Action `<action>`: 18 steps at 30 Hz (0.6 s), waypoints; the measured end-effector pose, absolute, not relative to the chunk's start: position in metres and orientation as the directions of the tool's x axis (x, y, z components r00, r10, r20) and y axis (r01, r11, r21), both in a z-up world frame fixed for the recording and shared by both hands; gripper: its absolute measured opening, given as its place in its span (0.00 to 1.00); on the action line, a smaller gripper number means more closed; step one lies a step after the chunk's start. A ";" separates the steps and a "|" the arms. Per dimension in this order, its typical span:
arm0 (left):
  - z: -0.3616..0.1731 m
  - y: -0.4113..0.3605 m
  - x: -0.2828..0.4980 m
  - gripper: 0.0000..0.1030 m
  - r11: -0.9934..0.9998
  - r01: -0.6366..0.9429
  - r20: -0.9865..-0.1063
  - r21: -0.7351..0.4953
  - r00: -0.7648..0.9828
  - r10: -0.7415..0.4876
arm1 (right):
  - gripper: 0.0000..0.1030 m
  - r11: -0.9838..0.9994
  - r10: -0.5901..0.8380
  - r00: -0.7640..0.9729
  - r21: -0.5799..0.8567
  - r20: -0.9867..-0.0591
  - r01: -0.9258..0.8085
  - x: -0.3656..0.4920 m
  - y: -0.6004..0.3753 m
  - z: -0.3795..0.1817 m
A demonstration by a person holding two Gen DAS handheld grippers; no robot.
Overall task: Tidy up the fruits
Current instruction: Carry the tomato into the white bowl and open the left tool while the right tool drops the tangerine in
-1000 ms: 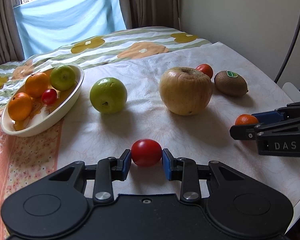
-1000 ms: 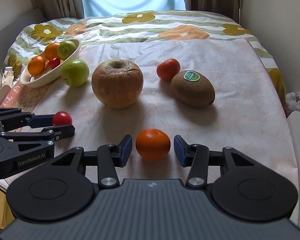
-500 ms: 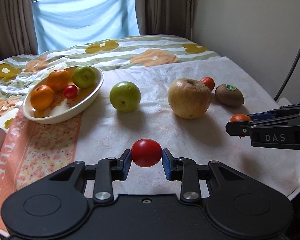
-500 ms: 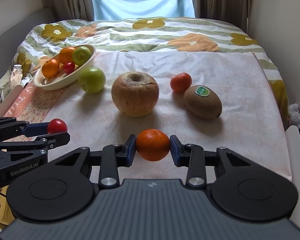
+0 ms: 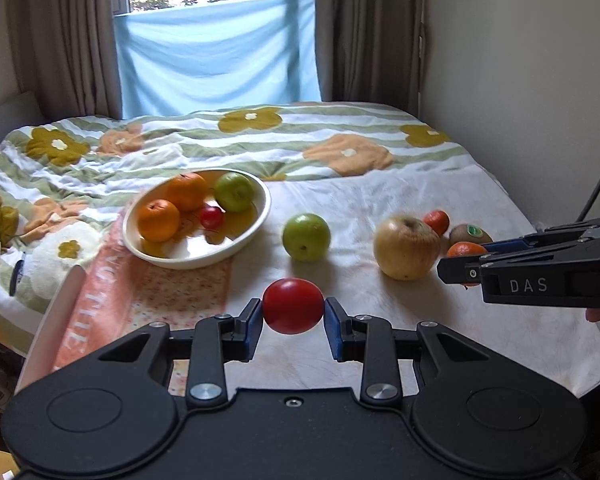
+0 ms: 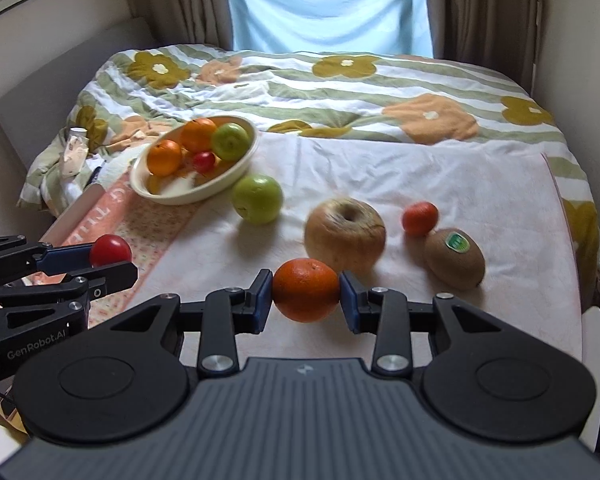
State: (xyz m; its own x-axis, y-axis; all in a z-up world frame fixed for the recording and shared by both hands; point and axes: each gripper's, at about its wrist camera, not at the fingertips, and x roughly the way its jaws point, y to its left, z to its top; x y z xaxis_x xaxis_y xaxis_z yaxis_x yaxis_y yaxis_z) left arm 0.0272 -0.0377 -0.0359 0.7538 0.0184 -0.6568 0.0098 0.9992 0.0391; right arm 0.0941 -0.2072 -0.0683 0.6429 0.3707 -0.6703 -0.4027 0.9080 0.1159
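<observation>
My left gripper (image 5: 293,311) is shut on a small red tomato (image 5: 293,305) and holds it above the table; it also shows in the right wrist view (image 6: 110,258). My right gripper (image 6: 306,295) is shut on an orange (image 6: 306,289), lifted off the cloth. A cream oval bowl (image 5: 256,222) at the far left holds two oranges, a green apple and a small red fruit. On the cloth lie a green apple (image 5: 306,237), a big yellow-brown apple (image 5: 406,246), a small red-orange fruit (image 6: 419,218) and a kiwi (image 6: 454,259).
The table carries a white cloth and an orange printed cloth (image 5: 140,296) at the left. A bed with a flowered cover (image 6: 340,92) lies beyond the table. A wall stands at the right, and curtains and a window at the back.
Both grippers have risen and drawn back with their fruit. The right gripper closed on the orange and lifted it. The left kept its hold on the tomato.
</observation>
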 end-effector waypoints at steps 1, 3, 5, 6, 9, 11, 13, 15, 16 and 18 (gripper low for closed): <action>-0.033 -0.032 0.027 0.35 0.999 0.000 -0.653 0.035 0.757 0.023 | 0.49 0.904 0.379 0.641 0.117 -0.668 -0.412 0.094 -0.203 -0.064; -0.027 -0.023 0.029 0.35 0.999 -0.015 -0.648 0.038 0.761 0.036 | 0.49 0.897 0.391 0.638 0.119 -0.664 -0.425 0.096 -0.194 -0.059; -0.022 -0.013 0.032 0.35 0.999 -0.028 -0.643 0.046 0.764 0.051 | 0.49 0.891 0.405 0.631 0.130 -0.662 -0.436 0.099 -0.184 -0.053; -0.020 -0.009 0.034 0.35 0.998 -0.032 -0.641 0.049 0.766 0.056 | 0.49 0.888 0.411 0.627 0.136 -0.662 -0.439 0.102 -0.179 -0.051; -0.013 0.008 0.041 0.35 0.998 -0.040 -0.637 0.057 0.768 0.067 | 0.49 0.884 0.417 0.625 0.137 -0.660 -0.446 0.110 -0.161 -0.046; -0.011 0.019 0.047 0.35 0.997 -0.041 -0.637 0.061 0.768 0.070 | 0.49 0.883 0.421 0.626 0.137 -0.657 -0.450 0.116 -0.149 -0.042; -0.010 0.030 0.054 0.35 0.997 -0.041 -0.639 0.062 0.766 0.071 | 0.49 0.884 0.419 0.627 0.137 -0.657 -0.447 0.123 -0.136 -0.039; -0.010 0.042 0.063 0.35 0.997 -0.036 -0.642 0.062 0.764 0.067 | 0.49 0.885 0.417 0.628 0.138 -0.657 -0.444 0.130 -0.124 -0.037; -0.010 0.049 0.067 0.35 0.998 -0.031 -0.644 0.062 0.763 0.064 | 0.49 0.887 0.415 0.630 0.136 -0.657 -0.442 0.134 -0.117 -0.035; -0.011 0.059 0.077 0.35 0.998 -0.023 -0.648 0.066 0.760 0.060 | 0.49 0.890 0.409 0.632 0.134 -0.658 -0.436 0.143 -0.105 -0.034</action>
State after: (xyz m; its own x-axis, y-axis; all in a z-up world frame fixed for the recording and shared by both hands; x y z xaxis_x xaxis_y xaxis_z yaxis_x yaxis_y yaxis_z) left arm 0.0774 0.0589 -0.0105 0.7595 0.0604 -0.6477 -0.0227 0.9975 0.0663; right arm 0.1426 -0.1050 -0.0339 0.6325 0.4087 -0.6580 -0.4356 0.8901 0.1343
